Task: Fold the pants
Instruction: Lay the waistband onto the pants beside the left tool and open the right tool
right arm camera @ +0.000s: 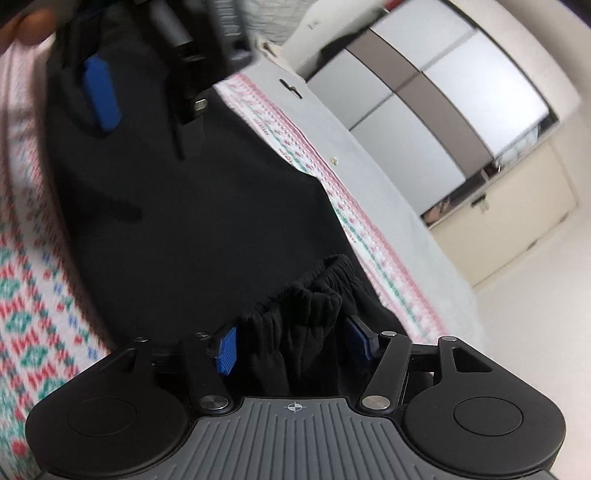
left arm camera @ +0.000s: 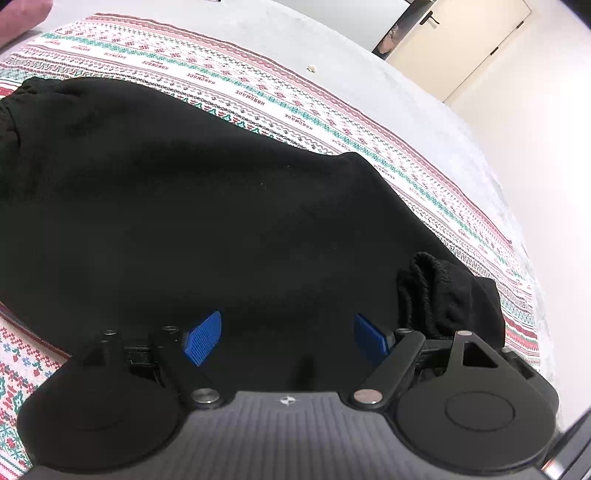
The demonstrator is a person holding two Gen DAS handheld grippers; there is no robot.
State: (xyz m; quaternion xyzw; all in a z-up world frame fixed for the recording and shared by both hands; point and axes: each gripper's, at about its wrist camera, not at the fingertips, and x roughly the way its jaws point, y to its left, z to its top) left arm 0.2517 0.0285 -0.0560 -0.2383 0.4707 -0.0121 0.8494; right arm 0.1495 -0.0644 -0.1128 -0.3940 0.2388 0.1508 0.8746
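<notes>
Black pants [left arm camera: 192, 206] lie spread on a patterned cloth [left arm camera: 258, 96]. In the left wrist view my left gripper [left arm camera: 286, 338] is open, its blue pads [left arm camera: 201, 338] wide apart just above the dark fabric, with a bunched elastic cuff [left arm camera: 432, 291] to its right. In the right wrist view my right gripper [right arm camera: 291, 343] has its blue pads [right arm camera: 226, 350] apart with the gathered elastic band [right arm camera: 306, 306] of the pants [right arm camera: 192, 206] between them. The left gripper's blue pad [right arm camera: 101, 92] shows blurred at the top left there.
The patterned cloth [right arm camera: 33, 295] covers a grey bed surface [left arm camera: 332, 55]. A cream door [left arm camera: 469, 40] and white wall stand beyond the bed. Cabinets with grey panels [right arm camera: 443, 110] show in the right wrist view. A pink cushion [left arm camera: 18, 18] is at the far left.
</notes>
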